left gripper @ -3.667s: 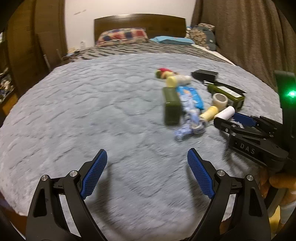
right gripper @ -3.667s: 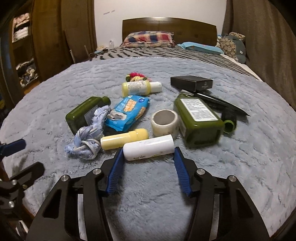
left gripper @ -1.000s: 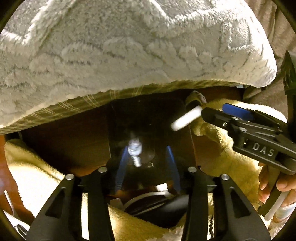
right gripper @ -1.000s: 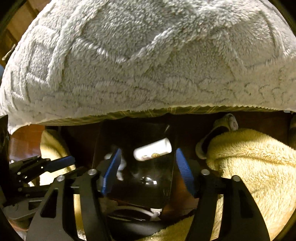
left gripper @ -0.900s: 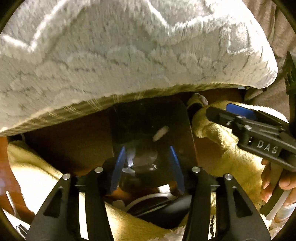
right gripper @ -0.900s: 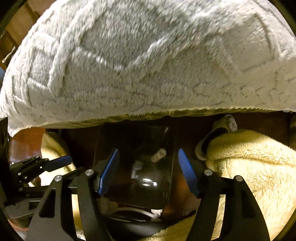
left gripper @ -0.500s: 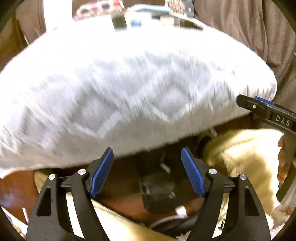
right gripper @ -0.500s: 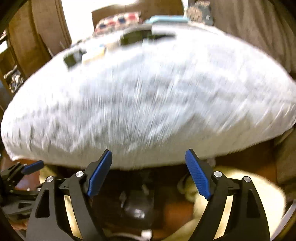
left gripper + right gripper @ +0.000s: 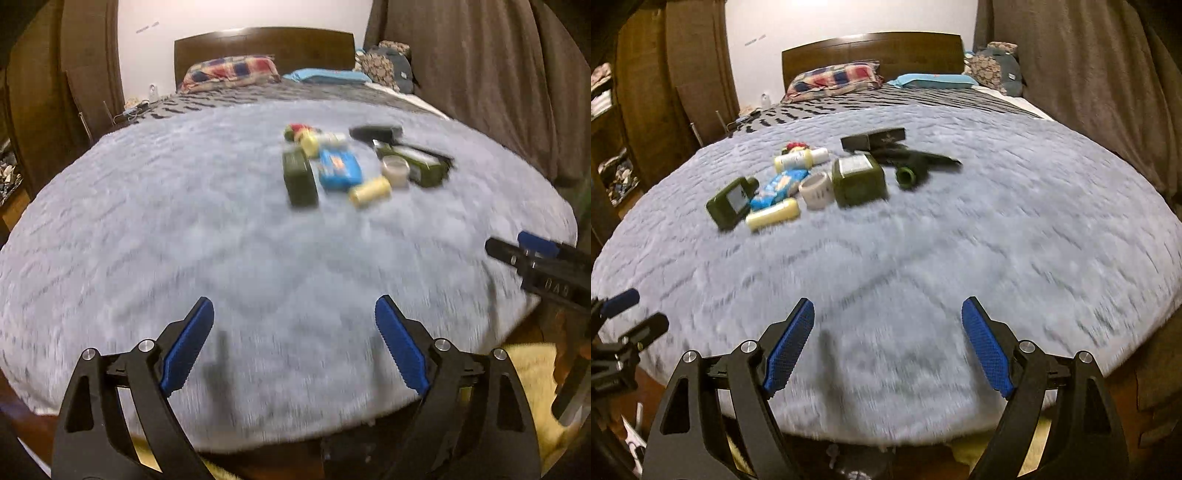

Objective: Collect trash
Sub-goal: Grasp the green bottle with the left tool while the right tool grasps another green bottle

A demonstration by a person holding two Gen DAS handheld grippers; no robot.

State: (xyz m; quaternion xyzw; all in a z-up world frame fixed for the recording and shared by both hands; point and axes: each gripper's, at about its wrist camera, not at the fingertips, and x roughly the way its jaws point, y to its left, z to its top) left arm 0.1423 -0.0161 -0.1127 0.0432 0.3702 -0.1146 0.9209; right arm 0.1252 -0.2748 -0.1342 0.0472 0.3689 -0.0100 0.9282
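Since the view of a second ago, both cameras have swung up from the dark bin under the bed edge to the blanket (image 9: 960, 240); the white tube and the rag seen on the bed 3.7 s ago are gone from the pile. We read this as a return for the next piece of trash.

Tools: the left gripper (image 9: 294, 343) and the right gripper (image 9: 888, 343) both stand wide apart at the jaws and hold nothing. In the left view the right gripper shows at 3 o'clock; in the right view the left one shows at 9 o'clock.

Trash: the pile lies well ahead on the blanket, at about 11 o'clock in the right view and 1 o'clock in the left. Nearest us are the yellow tube (image 9: 772, 218) and the small green bottle (image 9: 731, 201); behind them lie the blue packet (image 9: 779, 187), the tape roll (image 9: 817, 190), the large green bottle (image 9: 858, 179), the cream bottle (image 9: 799, 158), the black box (image 9: 873, 137) and a dark cap (image 9: 907, 176).

Risks, as we judge them: the items touch or nearly touch, so a wide grasp on the yellow tube may drag the packet or bottle along. The round tube may roll on the soft pile. Both frames are motion-blurred; a fast approach may overshoot. The two grippers may collide if both reach for the same cluster.
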